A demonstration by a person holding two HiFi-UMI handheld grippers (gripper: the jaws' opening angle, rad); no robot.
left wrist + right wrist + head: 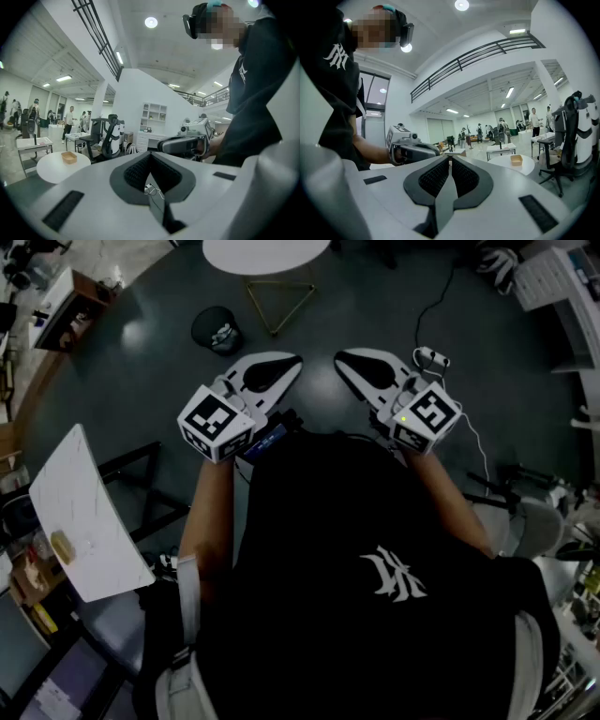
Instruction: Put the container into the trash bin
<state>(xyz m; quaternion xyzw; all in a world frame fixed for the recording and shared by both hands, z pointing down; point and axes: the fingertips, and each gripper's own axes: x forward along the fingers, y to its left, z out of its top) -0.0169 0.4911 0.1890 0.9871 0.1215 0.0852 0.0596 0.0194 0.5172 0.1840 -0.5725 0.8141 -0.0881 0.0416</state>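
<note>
Container (69,157) sitting on the round white surface (56,172), pick-up not started yet

Left to right in the head view: what I take to be the trash bin (217,330) is a dark round thing on the floor, upper left of centre, though I can't swear to it. Next is the left hand-held gripper (292,359), clamped fully closed on nothing. Then the right hand-held gripper (342,356), pinched down to a sliver and also empty. The container is well apart from both. It's lower left in the left gripper view and mid-right in the right gripper view. So I'd call this the approach step. Next move calls for getting up to the surface, spreading one pair of jaws wide enough for that shallow tan tray and grabbing it by a wall.
</note>
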